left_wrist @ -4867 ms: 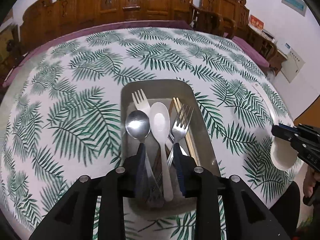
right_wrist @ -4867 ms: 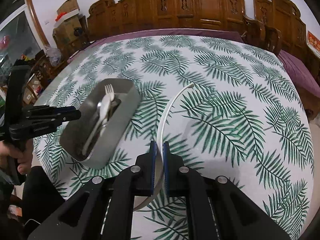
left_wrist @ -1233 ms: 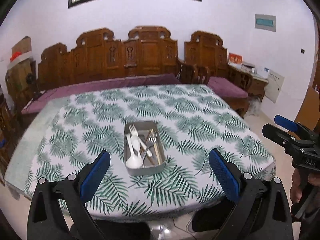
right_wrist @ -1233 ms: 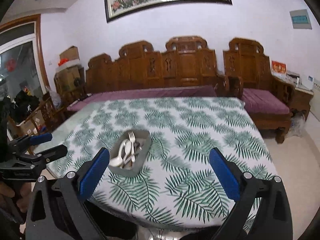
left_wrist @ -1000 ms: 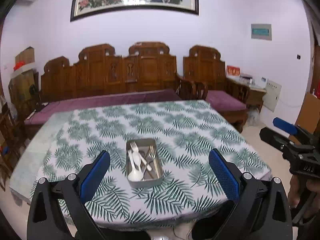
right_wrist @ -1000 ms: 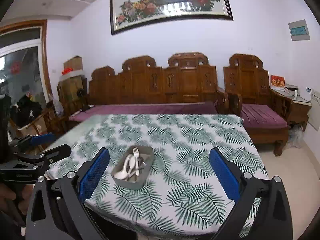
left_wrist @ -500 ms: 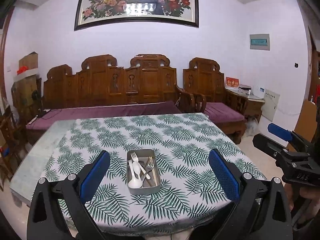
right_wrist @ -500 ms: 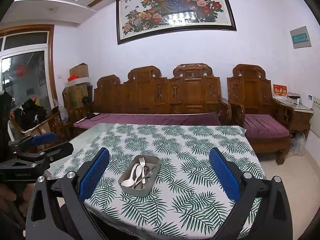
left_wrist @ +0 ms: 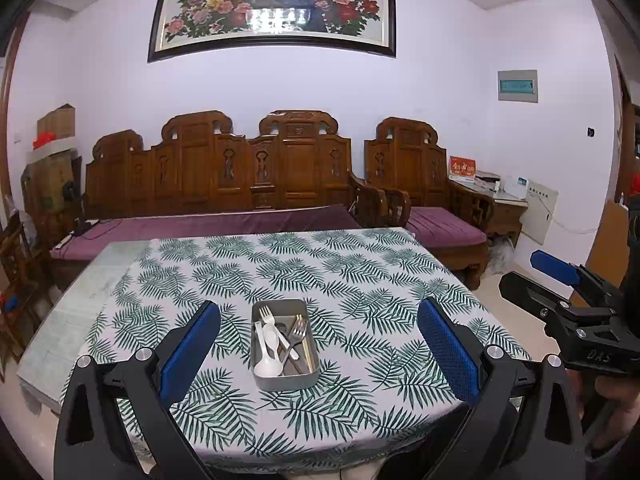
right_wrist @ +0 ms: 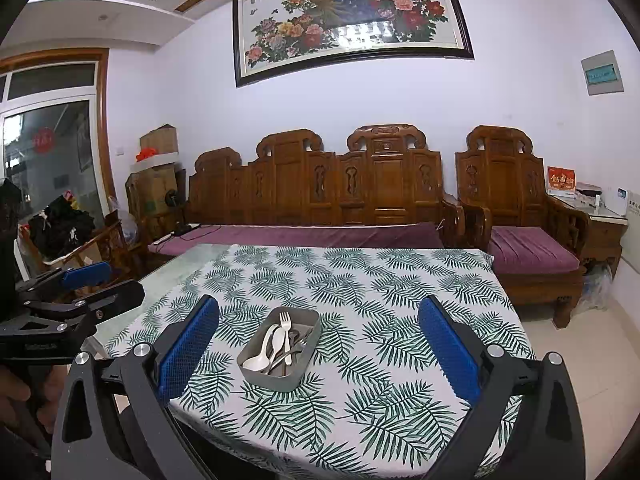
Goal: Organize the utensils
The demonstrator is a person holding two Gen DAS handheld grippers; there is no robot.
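Note:
A grey metal tray stands on the table with the leaf-print cloth. It holds a white spoon, a white fork, a metal fork, a metal spoon and chopsticks. The tray also shows in the right wrist view. My left gripper is wide open and empty, held back from the table's near edge. My right gripper is wide open and empty, also back from the table. The right gripper shows at the right in the left wrist view, and the left gripper shows at the left in the right wrist view.
A carved wooden sofa with purple cushions stands behind the table, with a matching armchair at the right. A framed flower painting hangs on the wall. Boxes are stacked at the left.
Both grippers have opened wide and pulled back and up from the table. The tray with the utensils has shrunk into the distance. The white plate seen 4.9 s ago is out of view.

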